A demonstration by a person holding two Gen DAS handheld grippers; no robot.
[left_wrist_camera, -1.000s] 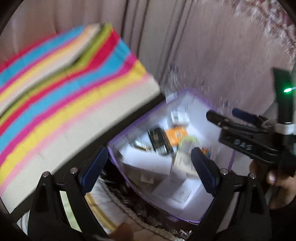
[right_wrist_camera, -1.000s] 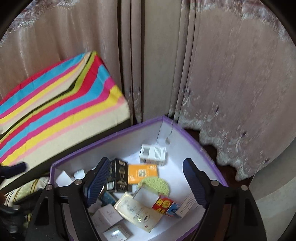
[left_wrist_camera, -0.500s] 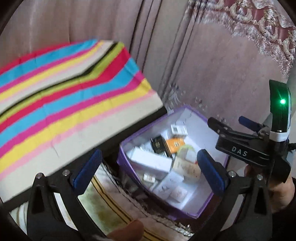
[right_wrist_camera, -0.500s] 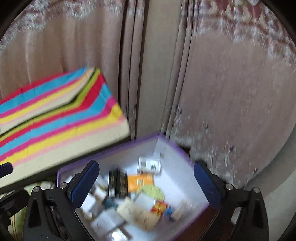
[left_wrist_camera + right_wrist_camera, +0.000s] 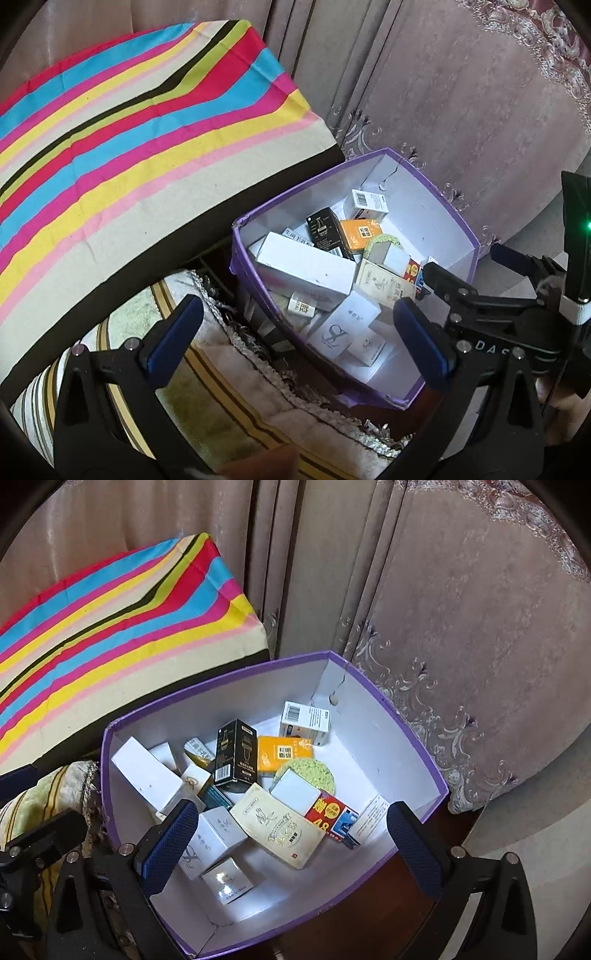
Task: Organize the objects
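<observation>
- The left gripper (image 5: 295, 332) is held wide open, and nothing is between its blue, bumpy pads. Its jaws have just been opening.
- The right gripper (image 5: 291, 834) is held wide open too, with nothing pinched. Its jaws have also just been opening.
- A purple cardboard box (image 5: 399, 716) with smooth white walls inside is seen just in front of and below the right gripper. In the left view the purple cardboard box (image 5: 454, 218) is seen ahead of the gripper, a little to its right.
- Many small packs are piled loosely in the box, some flat and some tilted.
- A tall black pack (image 5: 236, 753) with gold print is seen ahead of the right gripper, near the middle of the pile.
- A flat orange pack (image 5: 284, 755) is touching it on the right side.
- A round, rough green sponge (image 5: 314, 771) is tucked under a plain white cube.
- A cream pack (image 5: 280, 827) with curly print is lying between the right gripper's pads, lower down, not touched.
- A long white pack (image 5: 306, 269) is leaning at the box's near-left side, ahead of the left gripper.
- A striped cloth (image 5: 129, 147) in pink, blue, yellow and red is spread flat to the left of the box.
- Soft pinkish curtains (image 5: 461, 609) with lacy edges are hanging behind the box.
- A fuzzy striped rug (image 5: 229, 387) is lying under the left gripper.
</observation>
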